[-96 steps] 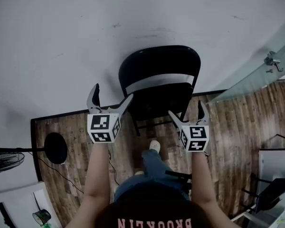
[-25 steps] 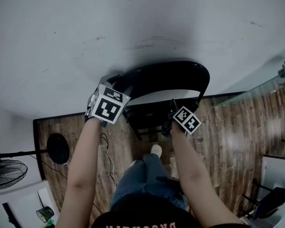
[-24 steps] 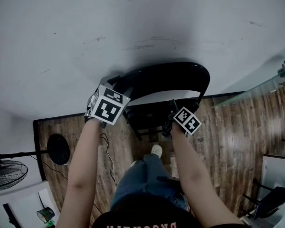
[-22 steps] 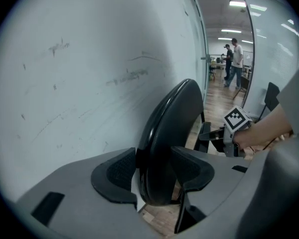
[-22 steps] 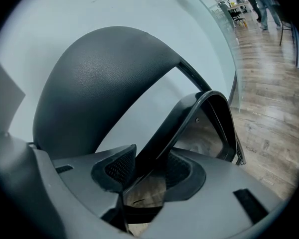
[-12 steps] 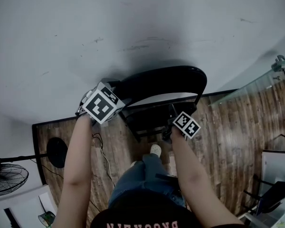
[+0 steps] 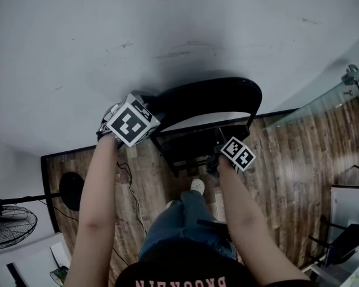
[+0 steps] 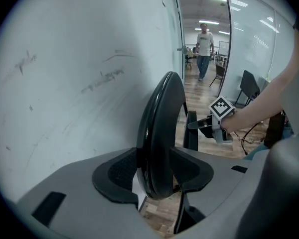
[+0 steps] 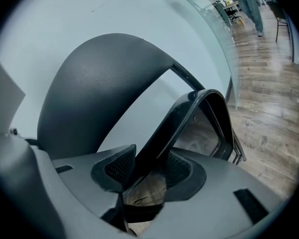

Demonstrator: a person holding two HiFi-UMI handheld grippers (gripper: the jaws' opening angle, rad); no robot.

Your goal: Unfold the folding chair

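Left gripper (image 8: pixel 157 177) is clamping the top rim of the backrest (image 8: pixel 162 123). Its jaws have just been closing further, and the pads are pressing the rim from both sides, left of centre in the head view. That rim is looking rounded and glossy. If the person is pulling it away from the wall (image 7: pixel 167 34) while the seat is being forced down, the pads are likely to slide along the curve and the grip is going to be lost.

Moving right, the chair (image 7: pixel 206 115) is standing at the centre of the head view, close against the white wall on the wooden floor (image 7: pixel 287 160), not yet opened out. Its legs are risking a skid on the smooth boards, and the person's shoe (image 7: pixel 195 186) is sitting just below the frame, where a swinging leg or dropping seat could be catching it.

Further right, the right gripper (image 9: pixel 147 171) is pinching the thin edge of the raised seat (image 9: pixel 199 116), which is lying aslant between the jaws. Because the hold is covering so little of the edge, the seat could be twisting out as it is turning down, or snapping open all at once and jerking the chair toward the glass partition (image 7: pixel 323 97) at the right edge.
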